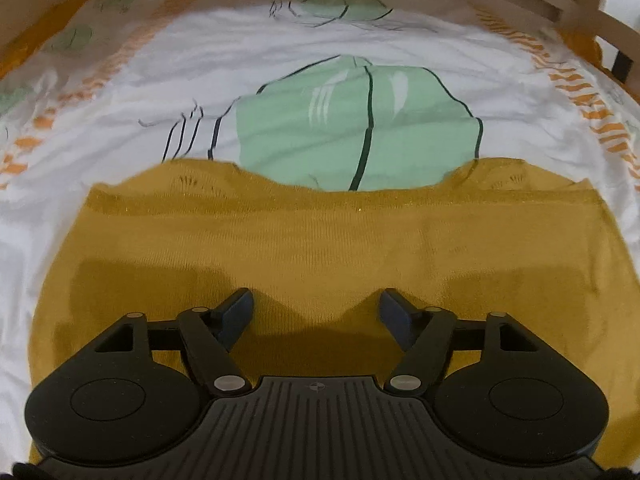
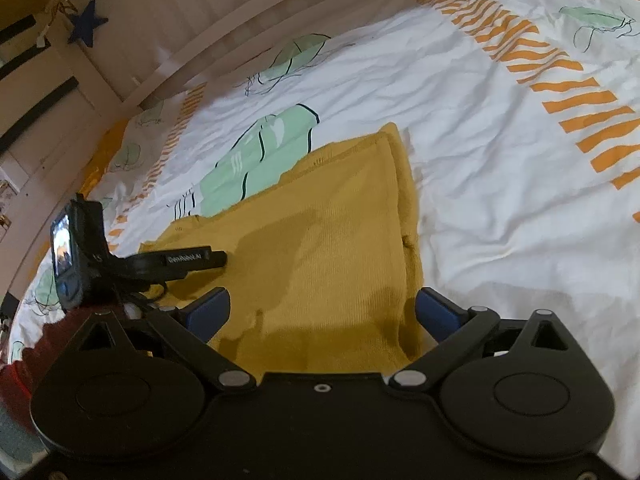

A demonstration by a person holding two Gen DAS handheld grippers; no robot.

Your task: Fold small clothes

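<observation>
The white bed sheet (image 1: 320, 48), printed with green leaves and orange stripes, covers the whole bed, and the mustard-yellow knitted garment (image 1: 312, 248) lies flat on the sheet, its far edge over a big green leaf (image 1: 360, 128). The left tool (image 1: 316, 312) hangs above the near part of the garment with jaws wide apart and nothing between them. The right tool (image 2: 322, 312) stands over the garment's folded right edge (jaws also wide apart, gripping nothing).
</observation>
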